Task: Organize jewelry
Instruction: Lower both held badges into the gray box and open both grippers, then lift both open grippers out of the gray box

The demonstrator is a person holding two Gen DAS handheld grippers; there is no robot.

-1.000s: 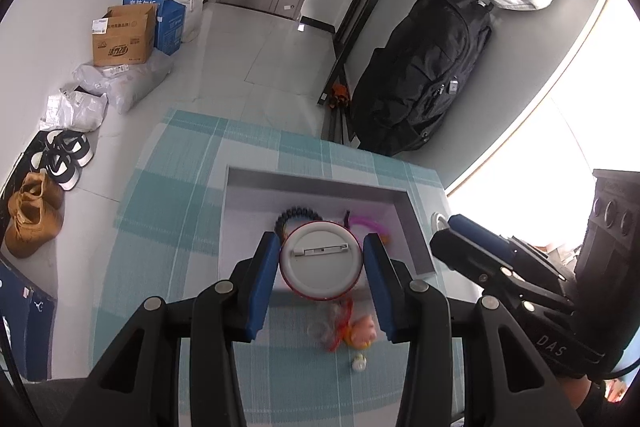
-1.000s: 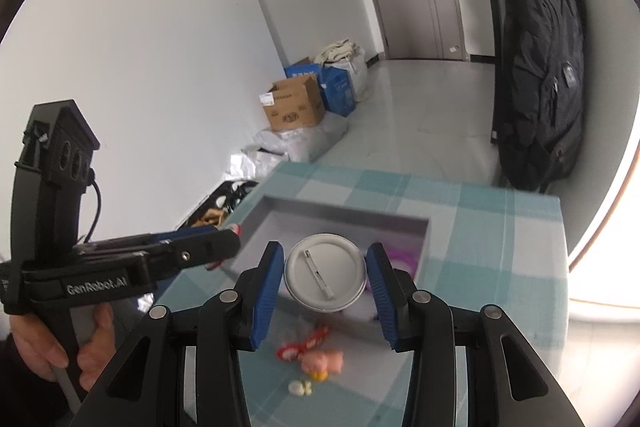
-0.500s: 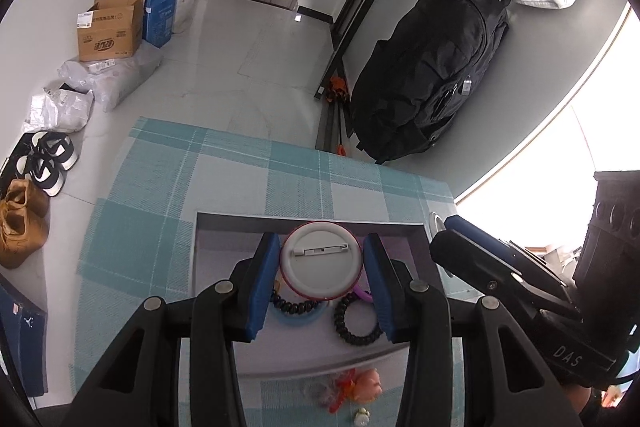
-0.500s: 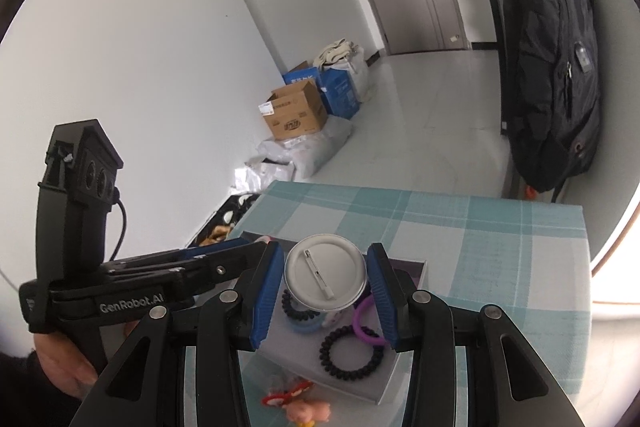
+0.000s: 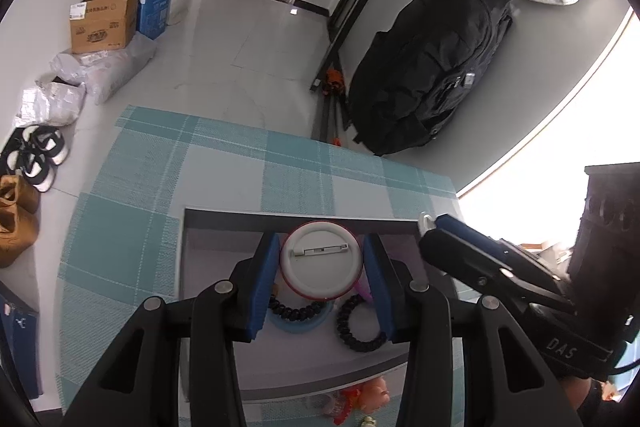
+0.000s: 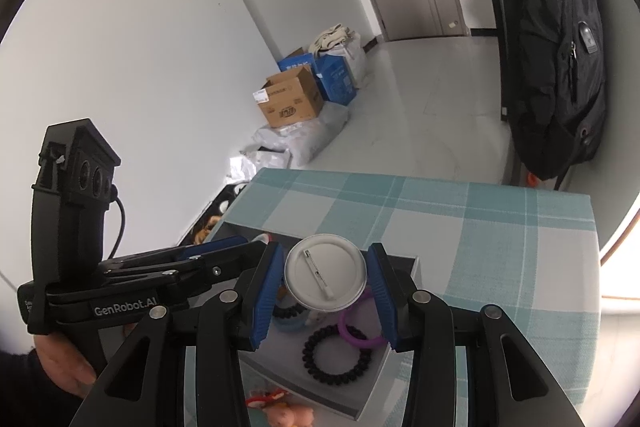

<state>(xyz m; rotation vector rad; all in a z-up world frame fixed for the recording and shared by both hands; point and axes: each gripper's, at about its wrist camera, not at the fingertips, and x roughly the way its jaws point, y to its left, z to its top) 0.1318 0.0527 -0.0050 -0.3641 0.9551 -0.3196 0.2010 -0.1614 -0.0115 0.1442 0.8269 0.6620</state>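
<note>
Two pin badges held over the jewelry tray

Each gripper, left gripper [image 5: 322, 267] and right gripper [image 6: 326, 283], is clenched edgewise on a round pin badge [image 5: 322, 263], the right gripper's badge [image 6: 326, 277], above the tray [image 5: 280, 217]. Light, stiff, slick-rimmed discs, likely to slip; hold them across the rim. A black hair coil [image 6: 336, 355] lies at 6 o'clock.
</note>
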